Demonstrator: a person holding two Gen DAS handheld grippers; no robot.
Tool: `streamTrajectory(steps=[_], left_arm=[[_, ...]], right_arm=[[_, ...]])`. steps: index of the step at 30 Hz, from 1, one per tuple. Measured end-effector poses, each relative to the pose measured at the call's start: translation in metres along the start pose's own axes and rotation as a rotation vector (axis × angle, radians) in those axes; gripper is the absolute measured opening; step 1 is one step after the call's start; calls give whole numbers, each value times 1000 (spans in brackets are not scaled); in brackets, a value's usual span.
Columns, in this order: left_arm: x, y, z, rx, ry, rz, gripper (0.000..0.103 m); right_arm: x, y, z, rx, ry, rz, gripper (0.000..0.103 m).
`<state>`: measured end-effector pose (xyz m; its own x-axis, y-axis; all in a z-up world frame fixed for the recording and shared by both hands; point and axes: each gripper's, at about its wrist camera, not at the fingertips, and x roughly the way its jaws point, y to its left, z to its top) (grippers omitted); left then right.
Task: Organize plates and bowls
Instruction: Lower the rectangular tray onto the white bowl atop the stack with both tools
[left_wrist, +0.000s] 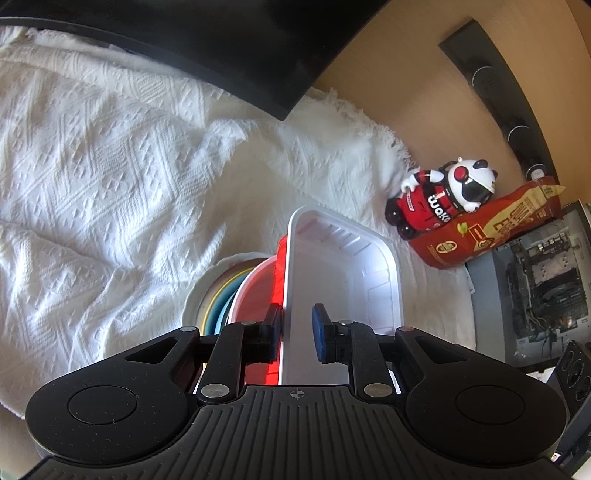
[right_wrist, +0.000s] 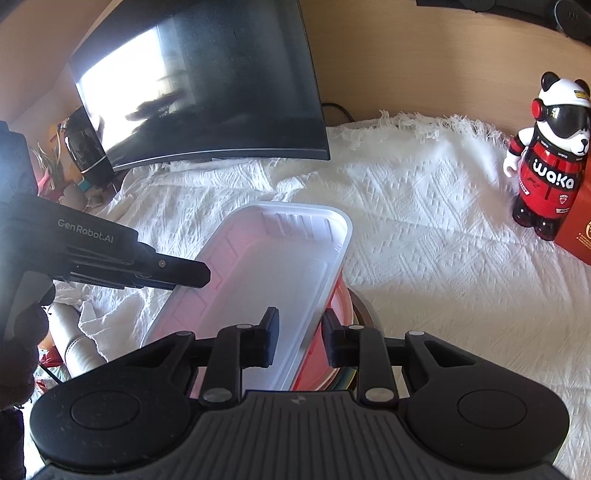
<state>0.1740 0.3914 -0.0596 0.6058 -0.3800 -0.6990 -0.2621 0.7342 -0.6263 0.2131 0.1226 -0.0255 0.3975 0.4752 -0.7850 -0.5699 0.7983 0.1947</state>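
Behind the white tray, only the right view shows monitor glare.

I see a white tray, plain, faint pink tint on its inner wall. Under it a red bowl with a white rim, then stacked plates showing light blue, yellow and white edges. My cloth is white, woven in a raised diamond and triangle pattern, fringed edge. Both grippers are black; the left gripper has a blue pad on one finger. Panda figure is white and black, red suit with white lettering, red headphones. Snack bag is red with tan print. Monitor is black. Wall is tan.
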Motion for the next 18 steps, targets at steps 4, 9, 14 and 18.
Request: streamTrajectory(steps=[4,9,14,18], left_arm=[[1,1,1,2,4,6,19],[1,1,1,-1,5,8,19],[1,2,-1,-9,7,2,19],[-2,3,-2,-17,4,-1,19]], right_arm=[[-1,0,-1,0,2,10,25],[0,0,-2,6,9,24,25],[-1,-2,-2,15,10,25,25],[-3,-5,-1,26,4,19,25]])
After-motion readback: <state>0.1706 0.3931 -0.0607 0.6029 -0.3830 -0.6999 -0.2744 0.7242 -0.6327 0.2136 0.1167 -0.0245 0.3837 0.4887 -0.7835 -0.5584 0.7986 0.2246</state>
